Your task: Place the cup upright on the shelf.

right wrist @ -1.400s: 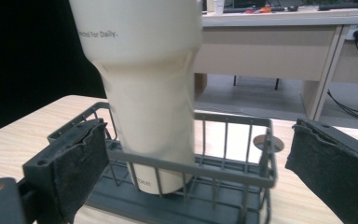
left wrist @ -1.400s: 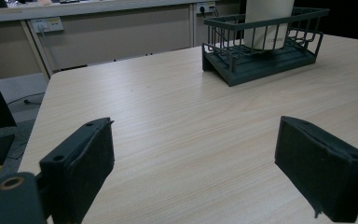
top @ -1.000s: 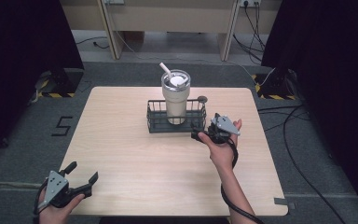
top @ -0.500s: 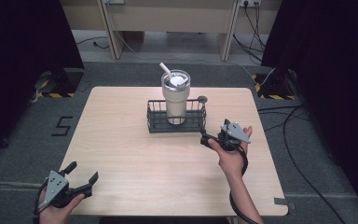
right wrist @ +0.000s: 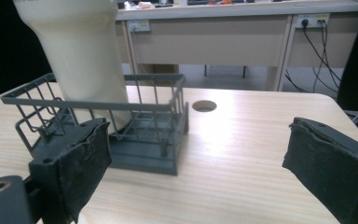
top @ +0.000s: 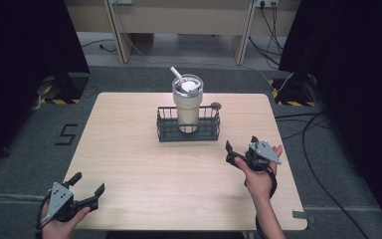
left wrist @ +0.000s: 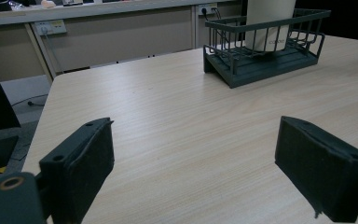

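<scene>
A cream tumbler (top: 187, 102) with a clear lid and a white straw stands upright inside a dark wire basket (top: 165, 130) at the back middle of the wooden table (top: 129, 159). The tumbler (right wrist: 79, 51) and basket (right wrist: 93, 105) loom close in the right gripper view; in the left gripper view the basket (left wrist: 242, 70) and tumbler (left wrist: 268, 23) sit farther off. My left gripper (top: 87, 184) rests open at the table's front left corner, holding nothing. My right gripper (top: 238, 150) is open and empty, in front of and to the right of the basket.
A round cable hole (top: 215, 105) is cut in the tabletop just behind the basket's right end. Cables (top: 308, 124) trail on the floor to the right. A light desk (top: 179, 20) stands beyond the table, and dark curtains hang on both sides.
My right gripper has drawn back from the basket's right end toward the front right of the table. The left gripper has stayed put.
</scene>
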Action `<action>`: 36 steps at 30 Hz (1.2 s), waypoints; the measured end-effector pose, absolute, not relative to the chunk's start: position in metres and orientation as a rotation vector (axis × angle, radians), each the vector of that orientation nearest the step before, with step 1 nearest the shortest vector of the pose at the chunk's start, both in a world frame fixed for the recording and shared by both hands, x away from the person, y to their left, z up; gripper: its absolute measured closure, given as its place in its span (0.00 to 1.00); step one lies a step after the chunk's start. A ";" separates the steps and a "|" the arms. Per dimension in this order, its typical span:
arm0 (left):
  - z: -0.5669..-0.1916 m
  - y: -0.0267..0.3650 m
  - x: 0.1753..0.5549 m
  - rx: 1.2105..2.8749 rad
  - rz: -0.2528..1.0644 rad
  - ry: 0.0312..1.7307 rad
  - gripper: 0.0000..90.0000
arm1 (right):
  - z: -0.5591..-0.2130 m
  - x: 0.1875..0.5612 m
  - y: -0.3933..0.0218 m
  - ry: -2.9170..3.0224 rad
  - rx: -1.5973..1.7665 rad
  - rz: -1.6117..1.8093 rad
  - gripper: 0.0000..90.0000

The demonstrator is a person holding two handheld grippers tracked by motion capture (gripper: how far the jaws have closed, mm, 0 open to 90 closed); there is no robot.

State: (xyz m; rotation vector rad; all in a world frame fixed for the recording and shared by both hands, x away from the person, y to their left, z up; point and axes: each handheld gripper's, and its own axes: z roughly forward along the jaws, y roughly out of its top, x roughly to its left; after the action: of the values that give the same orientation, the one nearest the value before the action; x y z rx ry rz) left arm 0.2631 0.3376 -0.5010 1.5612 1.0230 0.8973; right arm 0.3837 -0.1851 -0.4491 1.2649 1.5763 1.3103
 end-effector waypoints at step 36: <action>-0.501 0.338 0.263 1.560 0.905 1.028 0.12 | -0.487 0.346 -0.249 1.510 1.382 1.198 0.09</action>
State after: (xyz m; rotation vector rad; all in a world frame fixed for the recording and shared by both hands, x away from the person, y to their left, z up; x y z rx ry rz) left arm 0.2629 0.3377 -0.5010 1.5599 1.0278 0.9052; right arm 0.3461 -0.2492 -0.4870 1.3820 1.5098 1.1983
